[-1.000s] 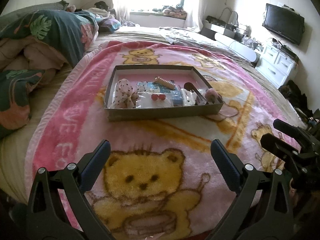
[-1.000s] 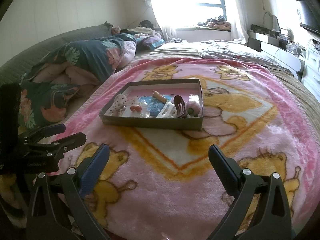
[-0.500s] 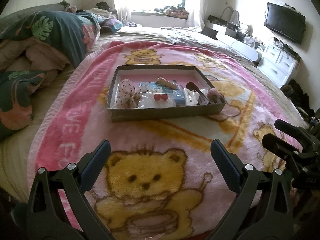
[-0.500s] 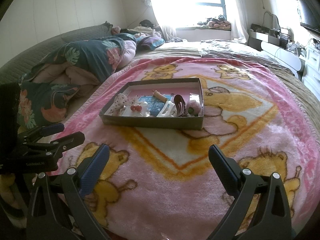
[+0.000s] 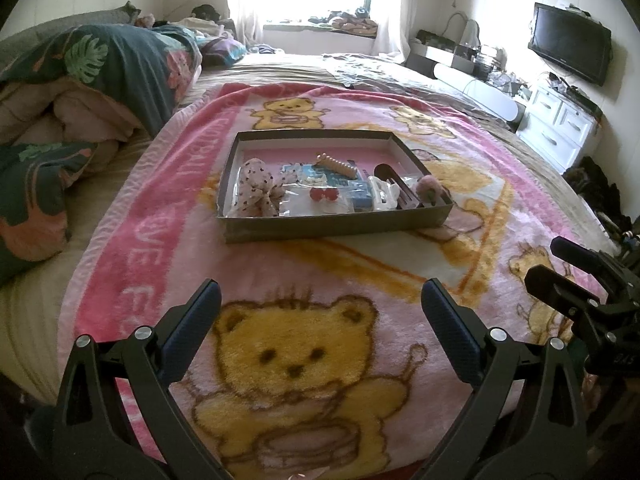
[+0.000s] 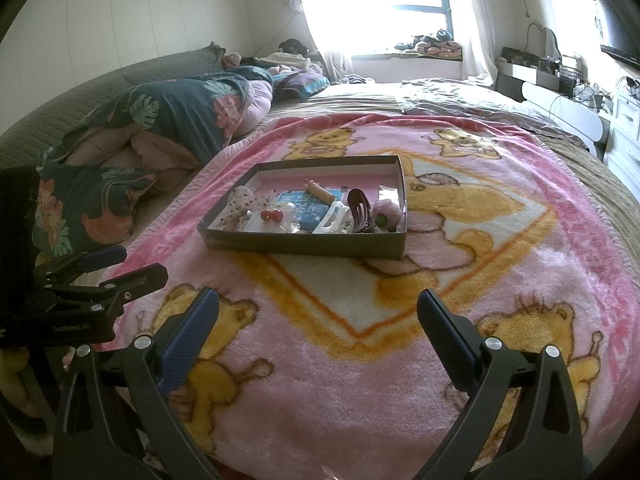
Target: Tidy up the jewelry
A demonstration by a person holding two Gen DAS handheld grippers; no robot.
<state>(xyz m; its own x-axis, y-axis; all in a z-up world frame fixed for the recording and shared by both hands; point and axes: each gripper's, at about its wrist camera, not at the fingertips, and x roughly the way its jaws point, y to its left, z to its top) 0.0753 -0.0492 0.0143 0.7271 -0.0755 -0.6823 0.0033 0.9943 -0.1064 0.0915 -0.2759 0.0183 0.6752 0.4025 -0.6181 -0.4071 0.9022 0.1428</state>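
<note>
Sunlit from a window at the top of the frame, the bedroom is mostly bed, with a pink teddy-bear blanket spread flat over it, likely as a level floor for sorting small things.

Low in the left wrist view, the left tongs stand wide, nothing between them, hanging over the big yellow bear at the blanket's near end. The right tongs are just as wide and equally bare, low in their own view; each pair also shows at the edge of the other's picture, so they sit side by side, both aimed up the bed. Spread like this, they look ready to take something rather than carry it.

Further out, at the middle of both frames, sits a shallow cardboard box on the blanket, well apart from both tongs. Inside, gathered toward its near wall, lie a spotted bow, a pair of red bobbles on a clear packet, a pearl clip, a blue card, a white claw clip, a brown clip and a pink fluffy tie. Its far half is bare pink. Nothing lies loose on the blanket, so this fits either pieces gathered in or pieces waiting to be sorted.
</note>
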